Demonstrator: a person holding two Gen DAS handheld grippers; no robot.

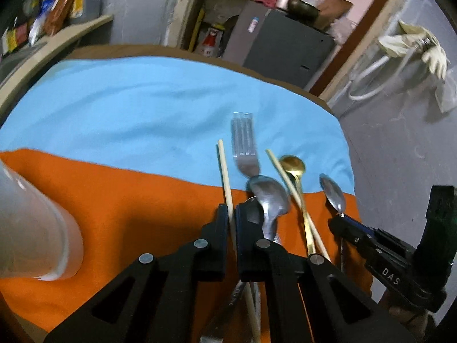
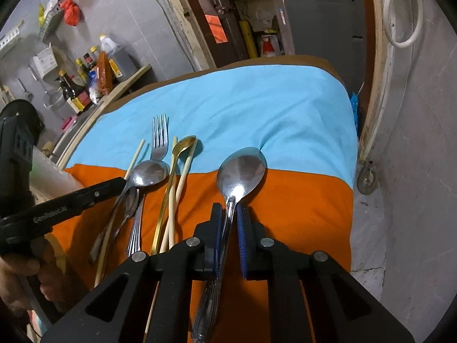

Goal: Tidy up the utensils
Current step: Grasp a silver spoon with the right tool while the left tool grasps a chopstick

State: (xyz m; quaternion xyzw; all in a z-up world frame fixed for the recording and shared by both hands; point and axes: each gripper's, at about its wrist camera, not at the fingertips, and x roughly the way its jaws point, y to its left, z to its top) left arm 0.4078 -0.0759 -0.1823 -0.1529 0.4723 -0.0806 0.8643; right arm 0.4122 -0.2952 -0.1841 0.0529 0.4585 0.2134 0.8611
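Both claws work over the orange cloth, which lies on the near part of the surface with a blue cloth beyond it. The left claw is closed on a chopstick, its tip reaching onto the blue cloth. Just right of that chopstick lies a loose heap: a fork with tines on the blue cloth, a steel spoon across its neck, a gold spoon and a second chopstick crossing it. The right claw grips the neck of a big spoon, which sits apart, to the right of the heap, bowl up at the seam of the two cloths and handle running back between the fingers. A frosted cup stands on the orange cloth, well left of the heap.
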